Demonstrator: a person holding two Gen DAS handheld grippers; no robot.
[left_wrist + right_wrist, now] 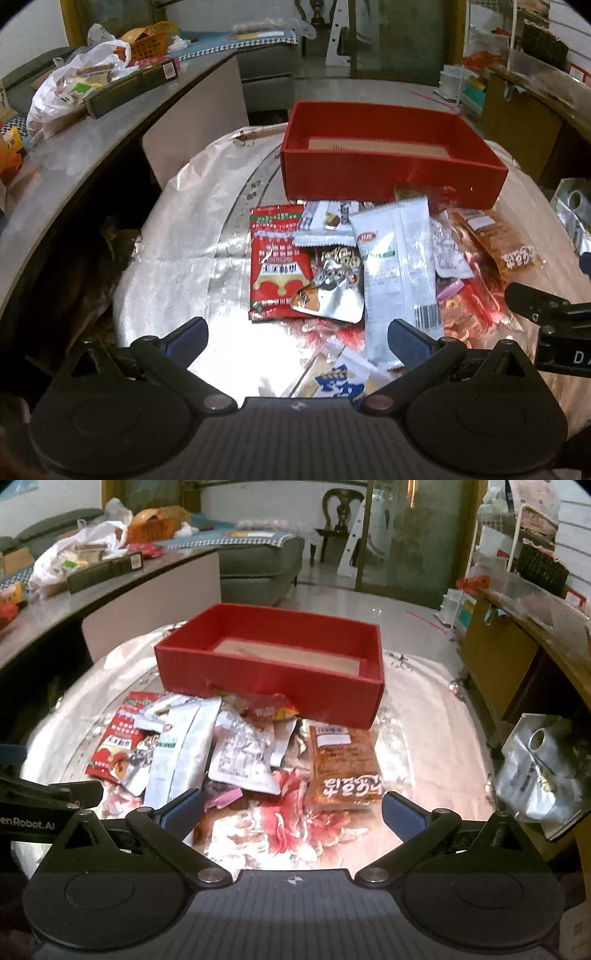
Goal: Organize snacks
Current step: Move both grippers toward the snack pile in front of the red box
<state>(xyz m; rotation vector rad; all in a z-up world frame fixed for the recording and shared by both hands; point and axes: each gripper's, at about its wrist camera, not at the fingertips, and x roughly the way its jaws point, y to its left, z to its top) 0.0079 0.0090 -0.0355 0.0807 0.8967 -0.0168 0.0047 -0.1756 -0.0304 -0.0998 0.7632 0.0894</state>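
We find the left gripper (297, 338) and right gripper (291, 808) both spread wide, holding nothing, above the snacks (369, 258) heaped on the desk (184, 229) against the near wall of the red box (388, 177), which has no snacks inside. Print on the packets is too blurred to read. The other gripper's arm reads "enRobot.AI" in the right view.
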